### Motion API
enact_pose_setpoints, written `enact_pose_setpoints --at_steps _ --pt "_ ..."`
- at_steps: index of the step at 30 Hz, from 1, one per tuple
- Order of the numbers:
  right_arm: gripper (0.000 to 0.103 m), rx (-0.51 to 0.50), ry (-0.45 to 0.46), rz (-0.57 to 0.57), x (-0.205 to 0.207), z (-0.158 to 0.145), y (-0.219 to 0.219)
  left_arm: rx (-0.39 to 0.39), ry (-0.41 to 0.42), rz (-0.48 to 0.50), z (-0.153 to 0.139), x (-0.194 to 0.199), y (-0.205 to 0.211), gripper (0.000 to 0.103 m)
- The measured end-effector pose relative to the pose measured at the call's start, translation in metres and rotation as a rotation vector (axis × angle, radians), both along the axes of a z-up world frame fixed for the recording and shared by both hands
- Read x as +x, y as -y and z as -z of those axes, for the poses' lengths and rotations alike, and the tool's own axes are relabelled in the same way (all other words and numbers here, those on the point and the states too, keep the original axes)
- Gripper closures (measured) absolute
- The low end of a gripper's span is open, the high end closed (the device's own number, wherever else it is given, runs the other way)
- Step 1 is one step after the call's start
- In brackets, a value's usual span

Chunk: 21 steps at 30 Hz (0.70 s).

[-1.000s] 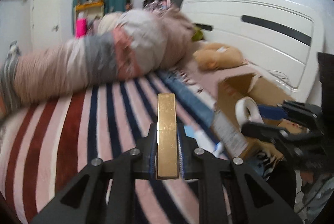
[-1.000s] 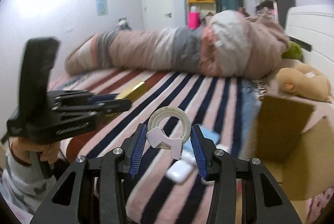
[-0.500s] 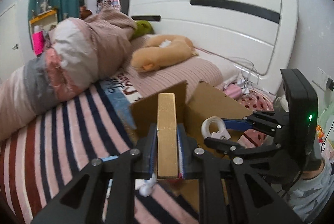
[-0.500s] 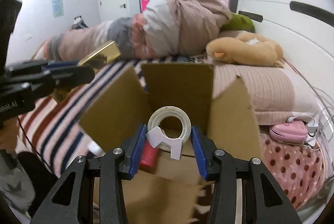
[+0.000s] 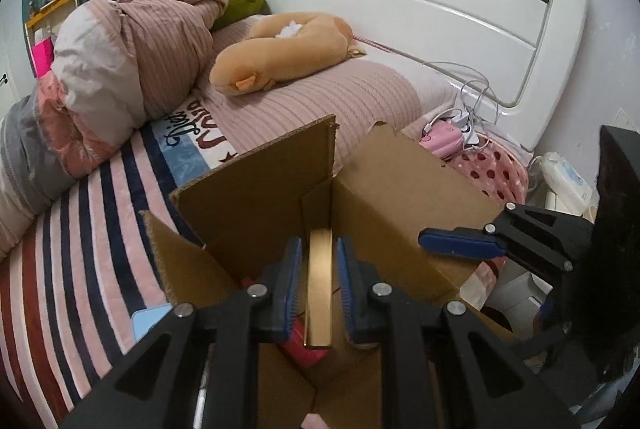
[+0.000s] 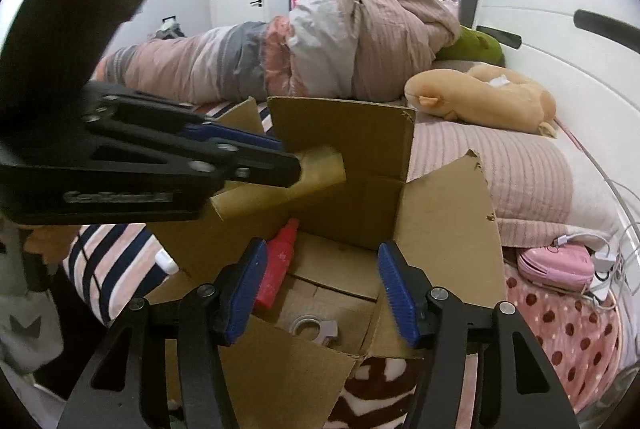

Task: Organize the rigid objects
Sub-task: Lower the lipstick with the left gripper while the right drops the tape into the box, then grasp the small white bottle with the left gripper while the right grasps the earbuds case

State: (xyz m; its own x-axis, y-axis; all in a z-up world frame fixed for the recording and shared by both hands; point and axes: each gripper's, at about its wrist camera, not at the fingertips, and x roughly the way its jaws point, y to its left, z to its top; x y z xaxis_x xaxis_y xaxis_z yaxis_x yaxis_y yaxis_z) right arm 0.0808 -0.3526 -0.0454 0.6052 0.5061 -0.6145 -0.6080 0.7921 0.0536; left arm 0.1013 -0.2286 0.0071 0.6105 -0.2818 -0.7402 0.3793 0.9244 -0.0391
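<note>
Inspection finds the cardboard box (image 6: 352, 157) standing open on the striped bedspread (image 5: 80, 229), flaps up. The right gripper (image 6: 320, 289) hangs over the box opening with its jaws spread wide and nothing between them. On the box floor beneath it lies a white tape dispenser (image 6: 314, 329), and beside that a red bottle (image 6: 280, 265) leans against the inner wall; 2 items are therefore judged to be stowed. The left gripper (image 5: 318, 285) reaches over the near wall of the box, a gold bar (image 5: 319, 293) standing on edge between its pads. In the left wrist view narrow gaps show on both sides of the bar, so I cannot tell whether the jaws are clamped on it or have just let go. The right wrist view shows the bar above the box interior, not resting on the floor. Outstanding: the bar is not yet set down, and a white object (image 6: 166, 263) plus a light blue item (image 5: 150, 317) remain on the bedspread just outside the box. Judgement: task roughly halfway, 1 deposit in hand.
</note>
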Motion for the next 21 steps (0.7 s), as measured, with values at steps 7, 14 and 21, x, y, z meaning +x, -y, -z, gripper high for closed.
enact_pose_setpoints --at_steps 7,14,21 --pt "0.045 -0.025 -0.006 -0.006 -0.003 -0.001 -0.005 -0.008 0.026 -0.018 -0.007 -0.002 -0.011 0.073" --pt "0.045 -0.016 -0.012 -0.013 -0.014 -0.015 -0.018 -0.056 0.081 -0.073 -0.027 -0.031 -0.059 0.056" --pt "0.045 0.037 0.018 -0.080 -0.044 -0.043 -0.058 -0.055 0.146 -0.189 -0.037 -0.071 -0.136 0.044"
